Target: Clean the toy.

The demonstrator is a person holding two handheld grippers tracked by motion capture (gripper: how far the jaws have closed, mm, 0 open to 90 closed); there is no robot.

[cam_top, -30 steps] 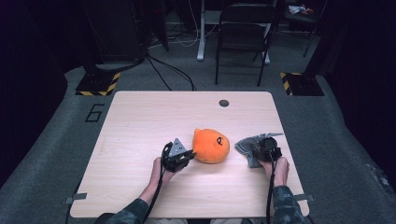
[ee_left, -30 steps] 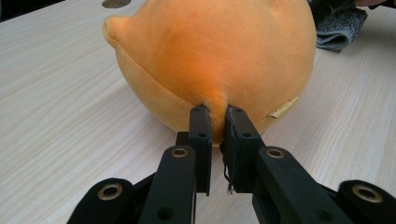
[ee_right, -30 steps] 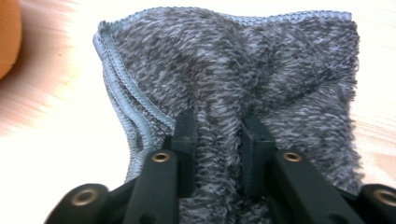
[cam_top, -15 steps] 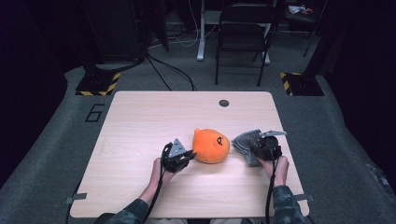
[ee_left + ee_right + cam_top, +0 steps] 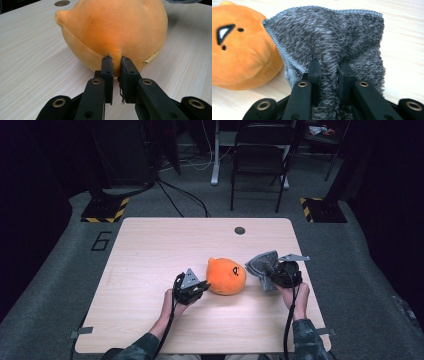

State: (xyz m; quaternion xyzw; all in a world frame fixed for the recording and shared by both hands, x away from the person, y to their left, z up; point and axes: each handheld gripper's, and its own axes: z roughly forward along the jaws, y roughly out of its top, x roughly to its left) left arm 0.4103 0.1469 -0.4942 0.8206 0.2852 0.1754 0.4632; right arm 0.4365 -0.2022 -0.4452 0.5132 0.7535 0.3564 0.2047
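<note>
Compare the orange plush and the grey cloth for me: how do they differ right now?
The orange plush is round and smooth and sits on the table; the grey cloth is shaggy, limp and bunched. Each is pinched: plush by the left gripper, cloth by the right gripper.

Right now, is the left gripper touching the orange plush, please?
Touching: in the left gripper view, the left gripper pinches a fold of the orange plush.

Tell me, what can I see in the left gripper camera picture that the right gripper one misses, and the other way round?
The left gripper view alone shows the left gripper pinching the plush's plain back, near a small tag. The right gripper view alone shows the right gripper clamped on a grey fuzzy cloth, plus the plush's face. Both share the orange plush and the wooden table.
</note>
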